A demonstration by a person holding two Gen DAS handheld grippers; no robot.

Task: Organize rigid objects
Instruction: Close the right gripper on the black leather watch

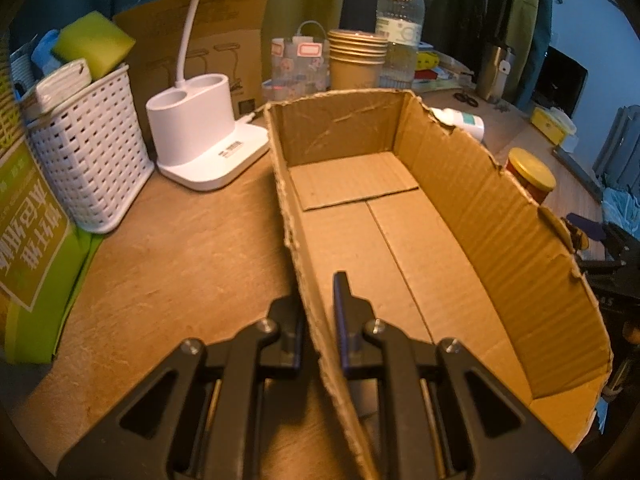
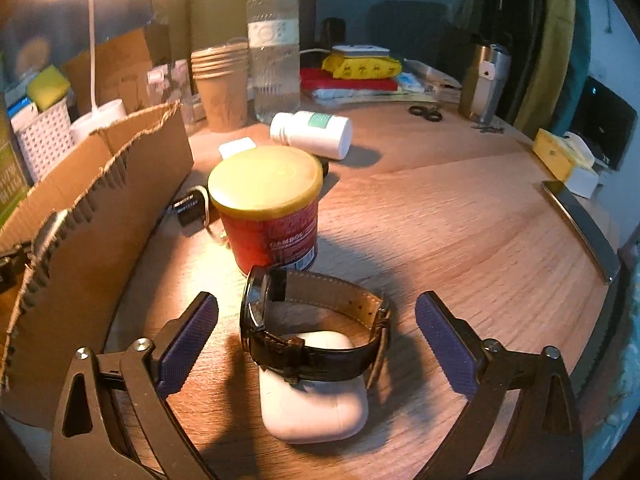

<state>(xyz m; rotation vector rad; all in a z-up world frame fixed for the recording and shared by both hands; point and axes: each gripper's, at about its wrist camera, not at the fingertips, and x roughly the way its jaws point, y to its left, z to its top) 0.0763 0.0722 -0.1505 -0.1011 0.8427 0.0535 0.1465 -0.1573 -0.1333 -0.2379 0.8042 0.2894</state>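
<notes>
- Nearest the right wrist camera, low in the frame's centre, a white rounded plastic earbud case (image 2: 314, 392) lies on the round wooden table (image 2: 460, 216), with a black-faced wristwatch on a dark leather strap (image 2: 312, 320) looped over it and touching it.
- The right gripper (image 2: 316, 344) is released, its blue pads wide on either side of watch and case, touching neither.
- In the left wrist view, the left gripper (image 1: 320, 312) is clenched on the near wall of the open, empty corrugated cardboard box (image 1: 400, 216), steadying it.
- Step in hand, as I judge: picking up the watch, perhaps with the case. Next, closing squarely on it, then lifting over the box's torn edge at frame left.
- Counted loose items: one watch, one case, one red tin with yellow lid (image 2: 268, 208), one white pill bottle lying on its side (image 2: 312, 134), one box.
</notes>
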